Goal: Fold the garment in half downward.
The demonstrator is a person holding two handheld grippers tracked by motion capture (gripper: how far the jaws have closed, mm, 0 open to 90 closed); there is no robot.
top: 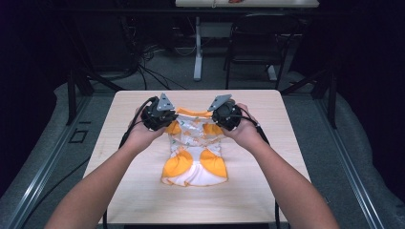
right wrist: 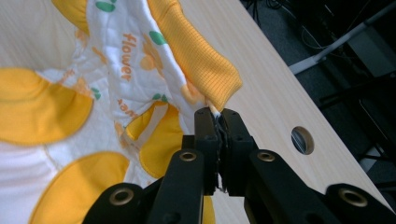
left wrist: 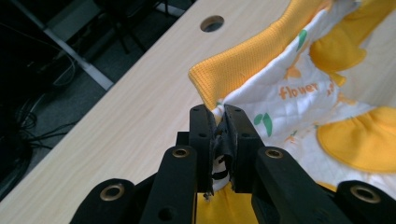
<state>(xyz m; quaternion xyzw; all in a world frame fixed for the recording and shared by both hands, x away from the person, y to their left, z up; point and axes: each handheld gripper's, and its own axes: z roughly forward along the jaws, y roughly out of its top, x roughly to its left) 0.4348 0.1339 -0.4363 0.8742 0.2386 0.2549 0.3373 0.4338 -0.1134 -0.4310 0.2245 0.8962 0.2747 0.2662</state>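
- High view: a small white-and-orange garment lies in the middle of the wooden table, its far end lifted slightly between the 2 grippers.
- Left gripper: jaws are clamped on a corner of the fabric just below the ribbed orange waistband, with white quilted cloth bunched between them.
- Right gripper: jaws are likewise pinched together on the opposite corner, right under the band's end.
- Handling, as I judge it: the cloth is light, soft and limp, so it sags and wrinkles between the 2 holds; nothing fragile, little risk of slipping because the quilted weave gives grip.
- Best holds look like these 2 waistband corners, where the thicker hem resists tearing and lets the piece be stretched flat.
- Round cable holes in the table sit near each corner and could snag a dragged edge.
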